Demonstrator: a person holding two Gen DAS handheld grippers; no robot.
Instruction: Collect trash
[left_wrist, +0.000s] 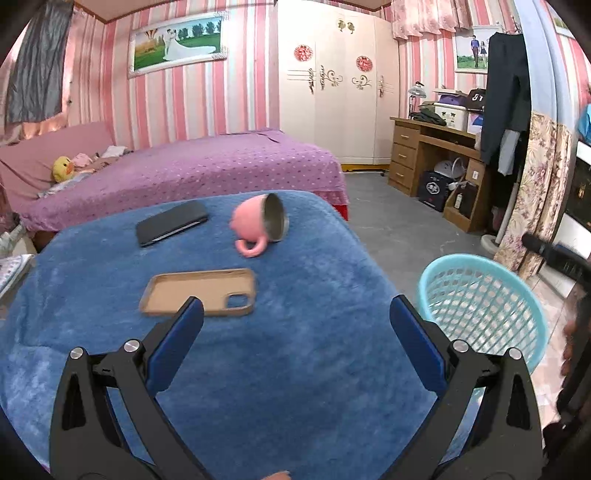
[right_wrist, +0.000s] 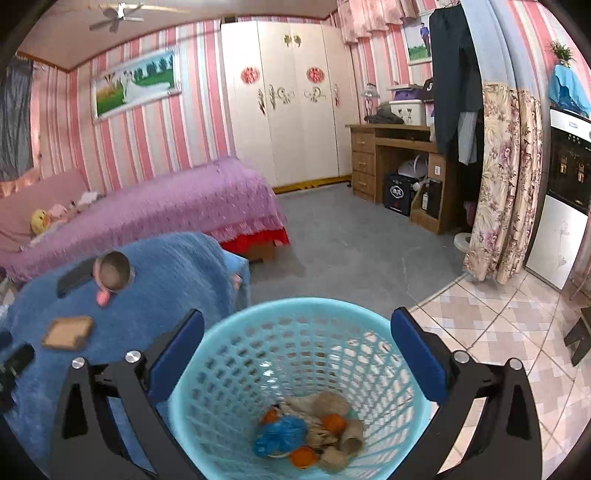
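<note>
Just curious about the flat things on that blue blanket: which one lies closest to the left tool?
The tan phone case, lying open side up with its camera cutout showing. It sits just beyond the left tool; the dark phone lies farther back, beside the tipped pink mug.

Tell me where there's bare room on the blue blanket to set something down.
The near part of the blue blanket, between the tan phone case and the open left gripper, is bare. Farther back it's crowded: black phone and tipped pink mug.

Fuzzy blue blanket (left_wrist: 258, 350), plastic lattice basket (right_wrist: 295, 369)
</note>
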